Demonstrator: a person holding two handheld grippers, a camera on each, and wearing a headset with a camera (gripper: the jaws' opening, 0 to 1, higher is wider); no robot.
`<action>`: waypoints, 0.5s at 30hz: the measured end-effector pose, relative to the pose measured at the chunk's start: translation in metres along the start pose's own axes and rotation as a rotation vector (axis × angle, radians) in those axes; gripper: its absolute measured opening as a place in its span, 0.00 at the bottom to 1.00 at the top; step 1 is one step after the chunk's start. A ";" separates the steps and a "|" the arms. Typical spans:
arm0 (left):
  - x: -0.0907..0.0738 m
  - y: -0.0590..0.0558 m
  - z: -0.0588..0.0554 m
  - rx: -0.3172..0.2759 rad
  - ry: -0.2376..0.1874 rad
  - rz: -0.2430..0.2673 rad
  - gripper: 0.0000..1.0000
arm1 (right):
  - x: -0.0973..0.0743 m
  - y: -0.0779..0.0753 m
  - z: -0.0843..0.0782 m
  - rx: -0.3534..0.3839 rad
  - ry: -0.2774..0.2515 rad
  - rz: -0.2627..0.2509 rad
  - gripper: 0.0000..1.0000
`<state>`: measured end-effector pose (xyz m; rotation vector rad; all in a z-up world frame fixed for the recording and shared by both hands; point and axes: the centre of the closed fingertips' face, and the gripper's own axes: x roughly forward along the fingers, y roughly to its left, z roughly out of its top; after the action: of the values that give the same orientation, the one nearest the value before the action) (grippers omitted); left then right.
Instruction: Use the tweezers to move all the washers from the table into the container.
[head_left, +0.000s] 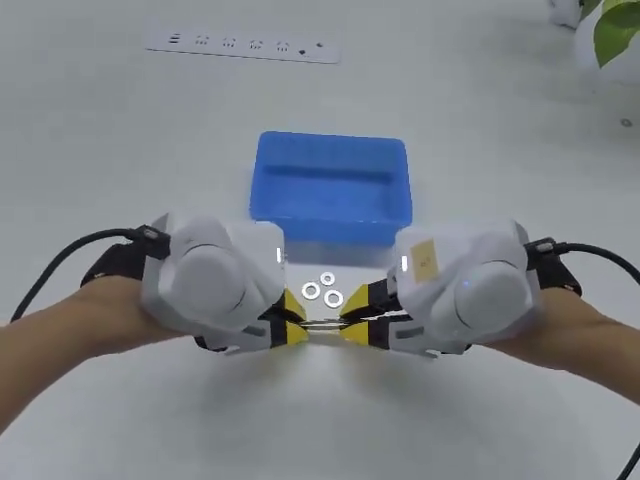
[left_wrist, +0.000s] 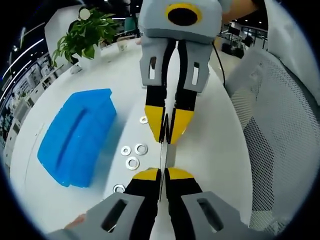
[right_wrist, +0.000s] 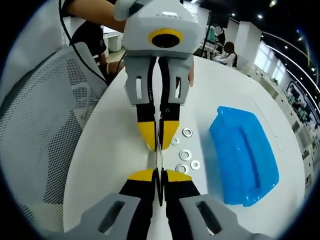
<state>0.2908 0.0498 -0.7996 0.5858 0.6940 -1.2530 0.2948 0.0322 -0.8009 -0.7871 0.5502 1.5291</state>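
Observation:
Slim metal tweezers (head_left: 322, 324) lie level between my two grippers, which face each other tip to tip just above the white table. My left gripper (head_left: 285, 330) is shut on one end of the tweezers (left_wrist: 162, 160), and my right gripper (head_left: 357, 324) is shut on the other end (right_wrist: 159, 162). Several small silver washers (head_left: 328, 290) lie on the table just beyond the jaws. They also show as washers (left_wrist: 133, 162) left of my left gripper (left_wrist: 163, 173) and washers (right_wrist: 185, 154) right of my right gripper (right_wrist: 160, 175). Behind them stands the blue container (head_left: 332, 185), empty as far as I can see.
A white power strip (head_left: 243, 45) lies at the far edge of the table, and a potted plant (head_left: 612, 28) stands at the far right corner. A mesh chair (left_wrist: 282, 125) stands at the near side of the table. Bare white tabletop (head_left: 120, 150) surrounds the container.

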 end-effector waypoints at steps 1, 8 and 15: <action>-0.002 0.001 0.003 -0.020 -0.021 0.003 0.08 | 0.000 0.000 -0.001 0.004 0.000 -0.002 0.07; -0.014 -0.004 0.010 -0.021 -0.048 -0.015 0.08 | 0.000 0.003 0.004 0.000 -0.020 -0.007 0.07; -0.022 -0.004 0.020 0.012 -0.057 0.005 0.08 | -0.002 0.003 0.008 -0.013 -0.052 -0.024 0.07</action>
<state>0.2858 0.0486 -0.7699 0.5592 0.6374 -1.2648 0.2901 0.0364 -0.7944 -0.7591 0.4916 1.5281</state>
